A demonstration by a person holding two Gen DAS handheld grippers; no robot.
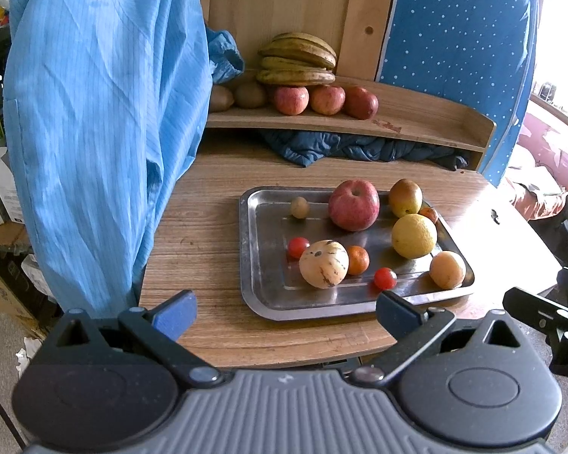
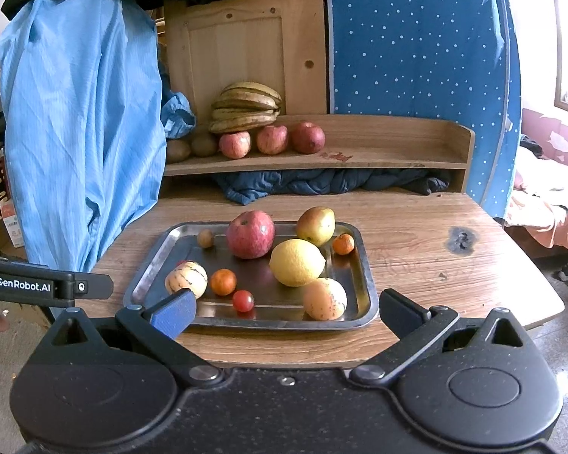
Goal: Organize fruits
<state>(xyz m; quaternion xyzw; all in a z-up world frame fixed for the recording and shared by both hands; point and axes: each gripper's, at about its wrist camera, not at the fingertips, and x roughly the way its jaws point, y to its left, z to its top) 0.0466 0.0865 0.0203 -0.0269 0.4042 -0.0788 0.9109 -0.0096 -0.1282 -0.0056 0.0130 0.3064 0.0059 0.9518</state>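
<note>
A steel tray (image 1: pixel 261 295) (image 2: pixel 365 265) sits on the wooden table and holds mixed fruit: a red apple (image 1: pixel 354 204) (image 2: pixel 250 233), a yellow lemon (image 1: pixel 414 235) (image 2: pixel 296 262), a striped pale melon (image 1: pixel 323 263) (image 2: pixel 186 279), small oranges (image 1: pixel 358 260) (image 2: pixel 223 282), cherry tomatoes (image 1: pixel 384 278) (image 2: pixel 243 300) and a green-red apple (image 1: pixel 405 197) (image 2: pixel 316 225). My left gripper (image 1: pixel 284 312) is open and empty at the tray's near edge. My right gripper (image 2: pixel 286 314) is open and empty, also just short of the tray.
A wooden shelf (image 1: pixel 416 121) (image 2: pixel 397 147) at the back holds bananas (image 1: pixel 297 60) (image 2: pixel 246 111), three red apples (image 1: pixel 291 100) (image 2: pixel 234 144) and kiwis. A blue coat (image 1: pixel 94 132) (image 2: pixel 79 121) hangs at left. Dark blue cloth (image 1: pixel 359 149) lies under the shelf.
</note>
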